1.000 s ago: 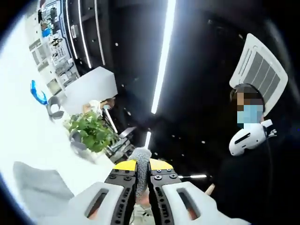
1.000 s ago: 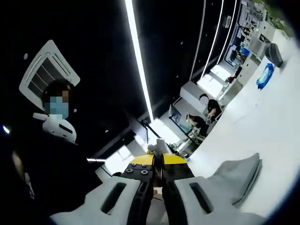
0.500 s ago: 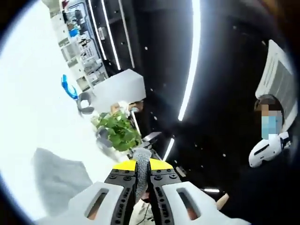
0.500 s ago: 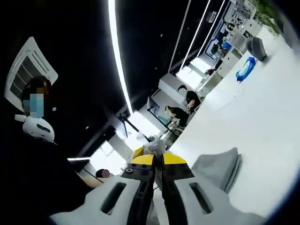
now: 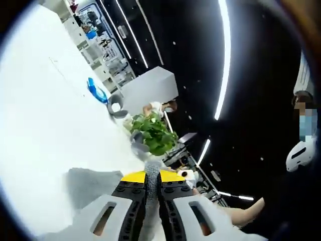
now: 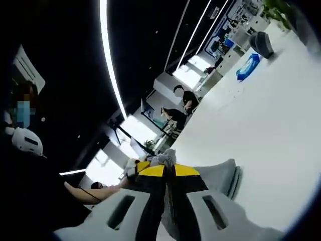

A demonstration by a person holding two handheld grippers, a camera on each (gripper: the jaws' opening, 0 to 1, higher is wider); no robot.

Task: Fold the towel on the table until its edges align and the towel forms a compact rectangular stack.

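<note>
The grey towel (image 5: 90, 183) hangs from my grip down to the white table (image 5: 40, 115). My left gripper (image 5: 152, 176) is shut on one corner of it, and a tuft of cloth sticks out above the yellow jaw tips. In the right gripper view the towel (image 6: 220, 175) trails to the right of the jaws over the table (image 6: 271, 130). My right gripper (image 6: 166, 169) is shut on another corner, which bunches up at the jaw tips. Most of the towel is hidden under the grippers.
A blue pack (image 5: 97, 90), a grey holder (image 5: 116, 107) and a potted plant (image 5: 150, 133) stand at the table's far side. The pack (image 6: 248, 67) and holder (image 6: 262, 44) also show from the right. The person holding the grippers (image 5: 301, 150) stands close; other people sit behind.
Both cameras have tilted down toward the table, so more tabletop shows and the towel sits nearer the jaws. Both grippers stay shut on their corners.
</note>
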